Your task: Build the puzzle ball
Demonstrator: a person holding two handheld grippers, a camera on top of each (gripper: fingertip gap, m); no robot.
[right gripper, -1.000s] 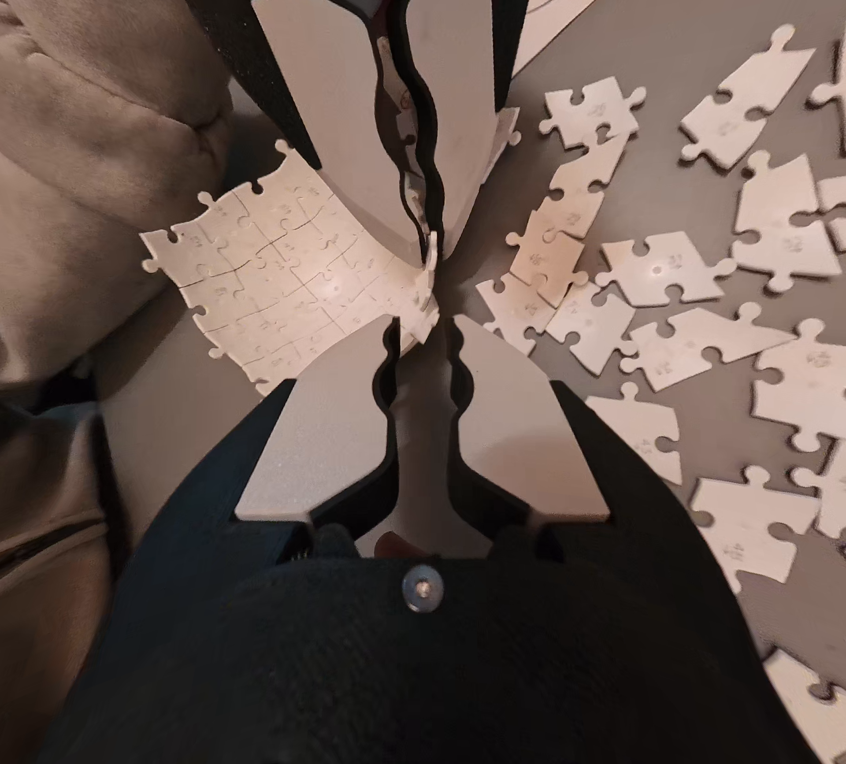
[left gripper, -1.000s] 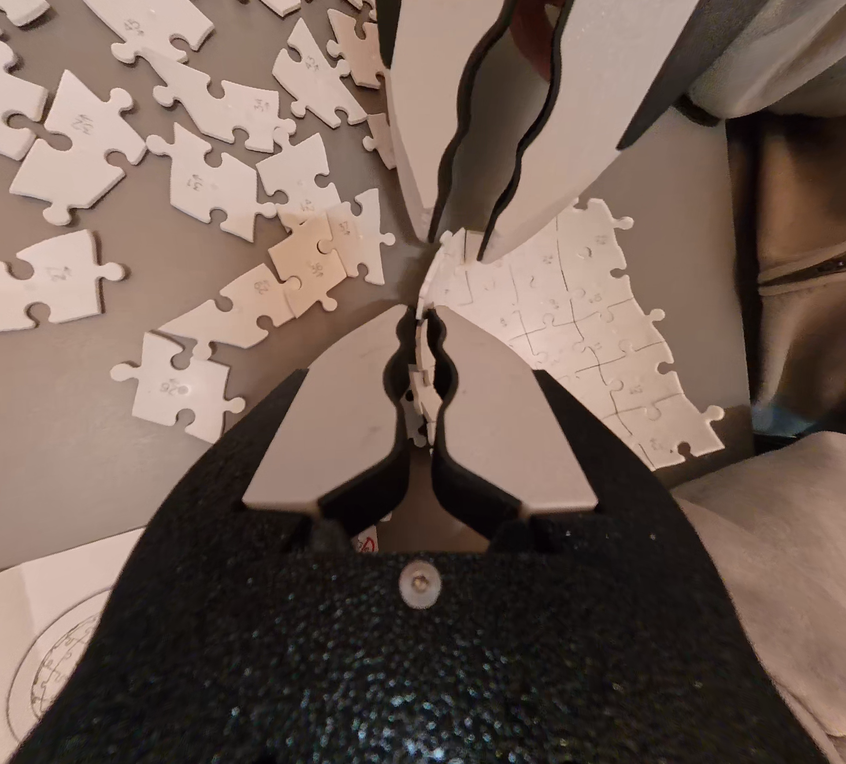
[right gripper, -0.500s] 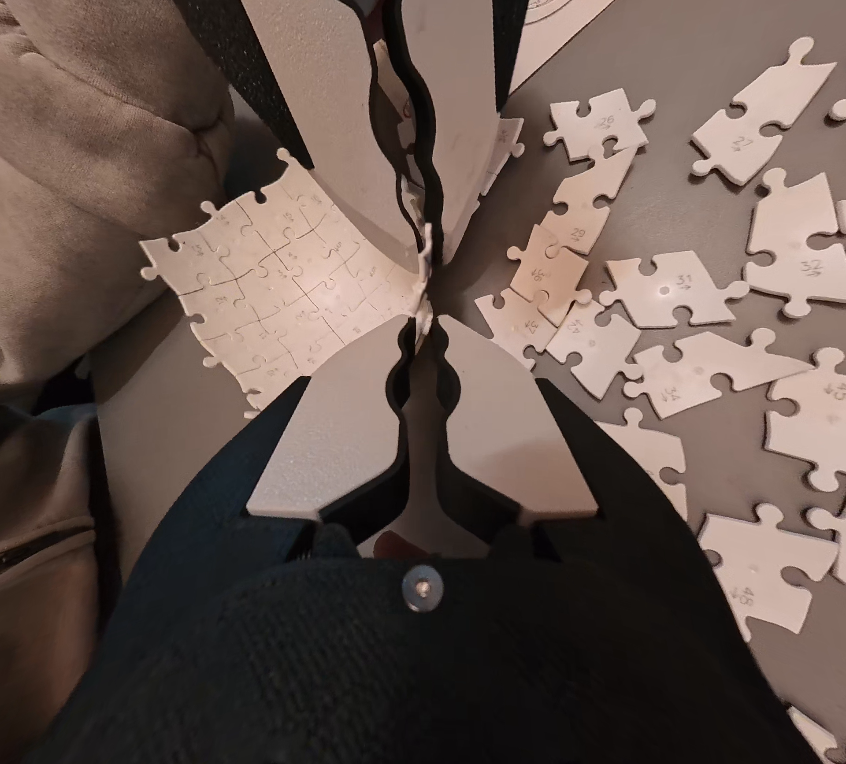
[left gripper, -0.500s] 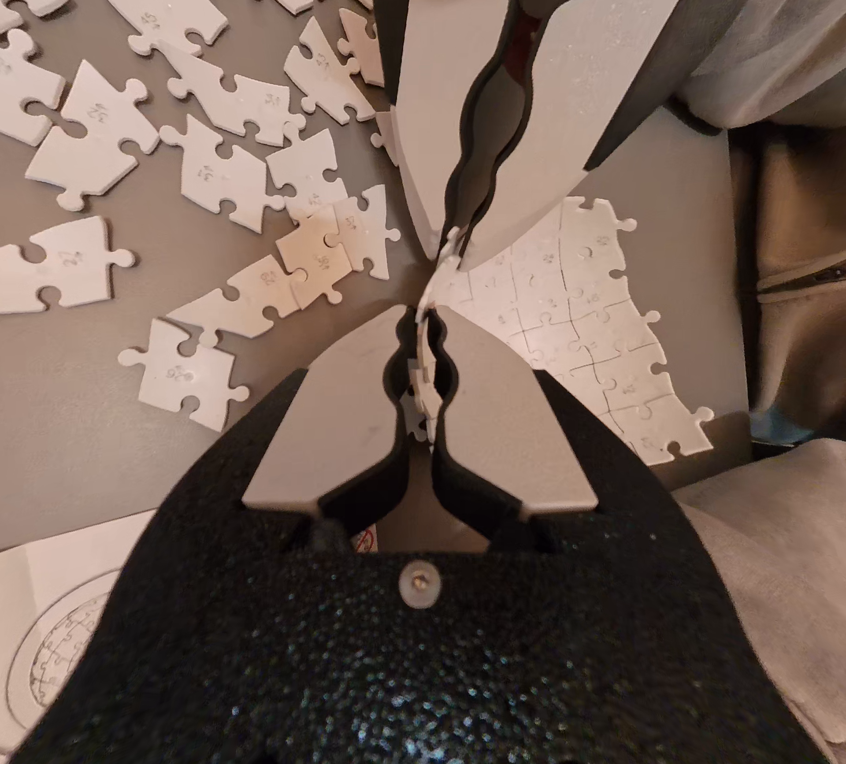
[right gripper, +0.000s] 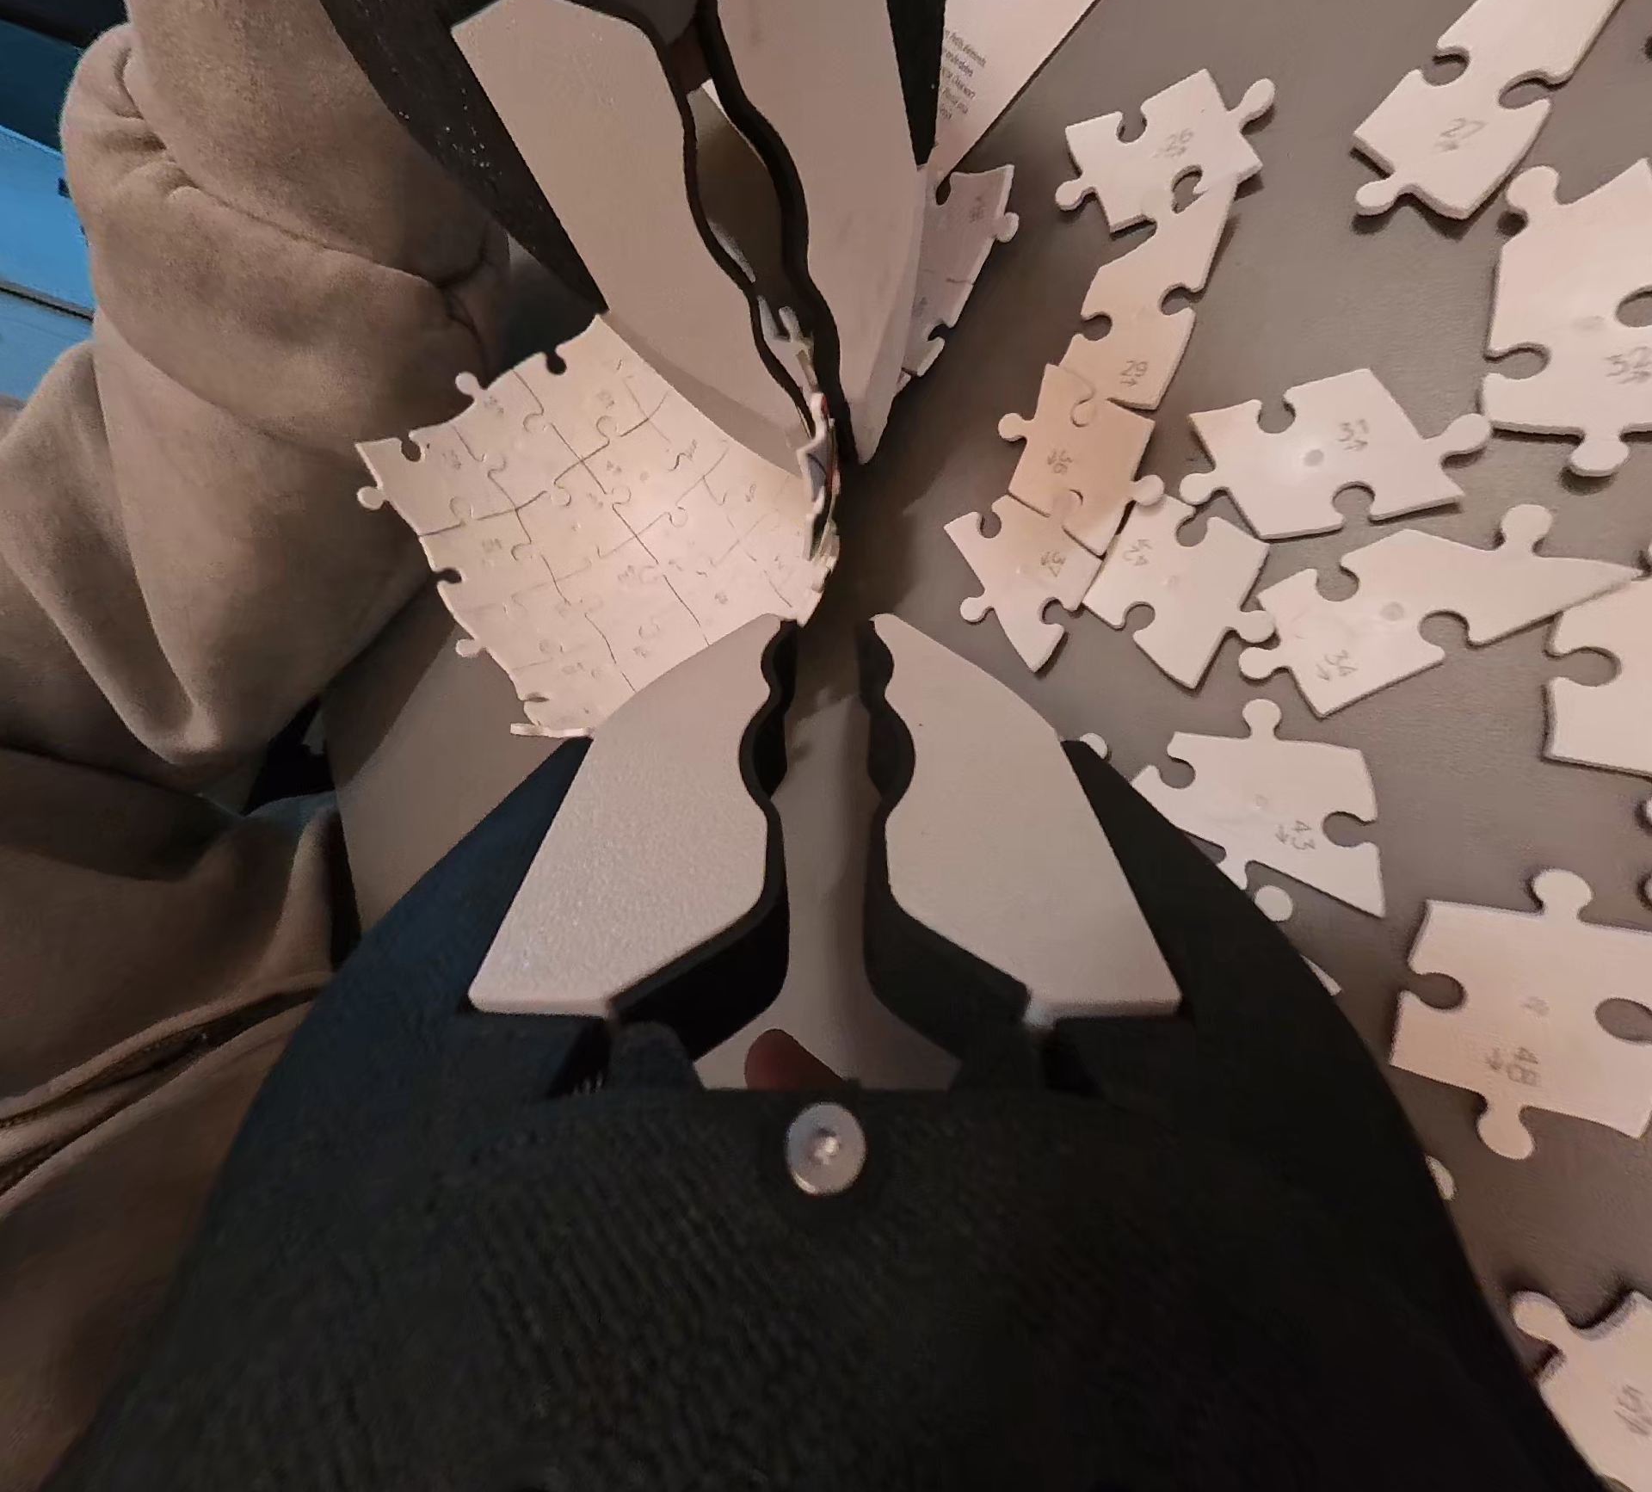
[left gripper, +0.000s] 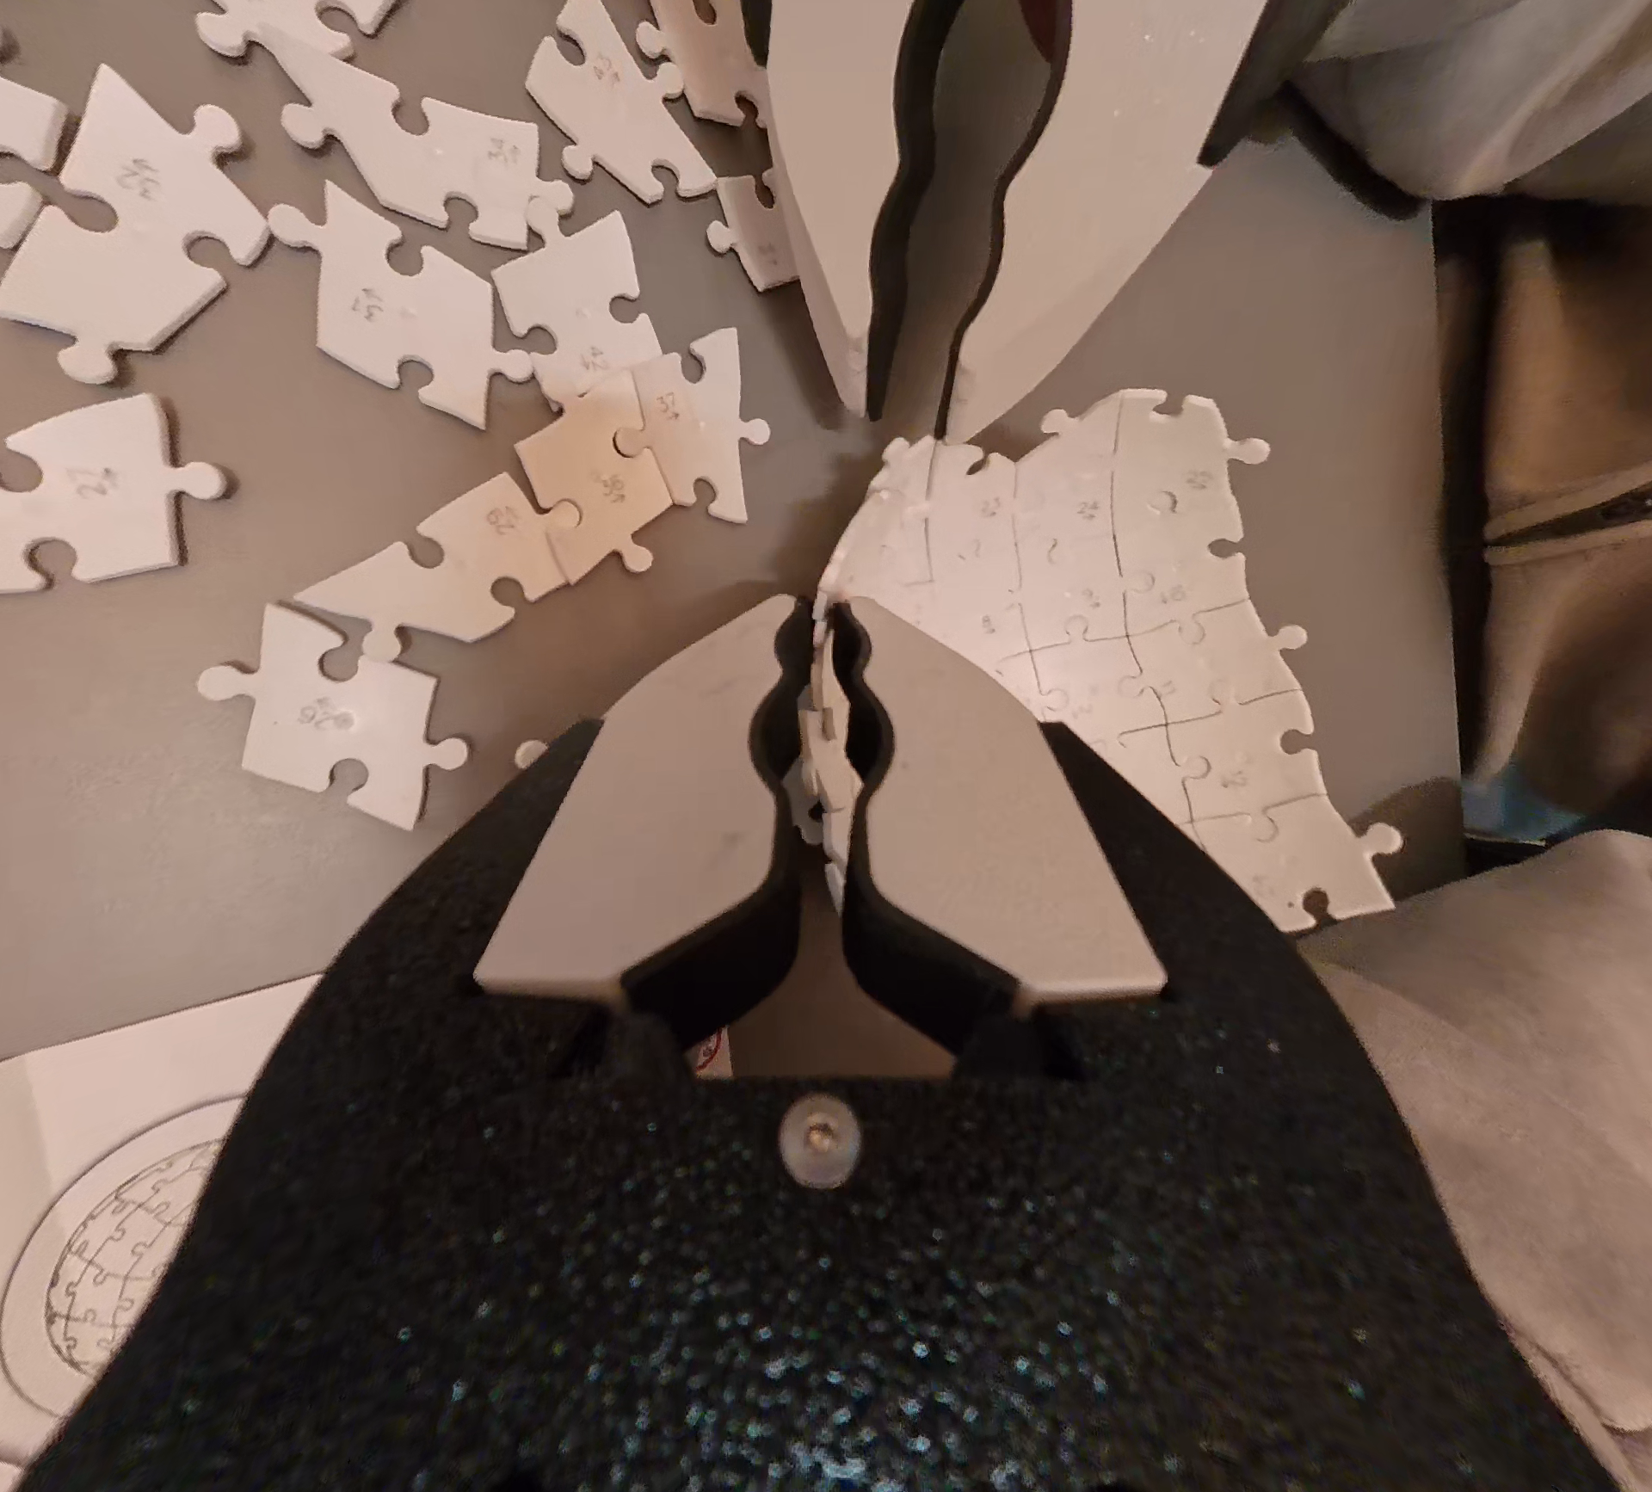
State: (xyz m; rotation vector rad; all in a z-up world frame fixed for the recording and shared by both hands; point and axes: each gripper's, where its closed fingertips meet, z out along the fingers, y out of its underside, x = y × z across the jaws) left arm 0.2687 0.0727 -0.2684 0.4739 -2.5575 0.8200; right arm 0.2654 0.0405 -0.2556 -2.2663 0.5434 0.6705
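Above the grey table point(left gripper: 223, 868), the left gripper point(left gripper: 821, 609) pinches the curved white puzzle-ball section point(left gripper: 1144, 644) by its edge; facing it, the right gripper point(right gripper: 827, 627) hangs parted, empty. Flat, knobbed loose pieces point(right gripper: 1332, 457) lie beside.

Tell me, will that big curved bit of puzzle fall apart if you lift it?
Probably not straight away: the curved puzzle section hangs from the left hand-held gripper by one edge and keeps its bowed shape, so it looks fairly stiff and light. Only small knobs join the pieces, so a bump or twist might pop some loose.
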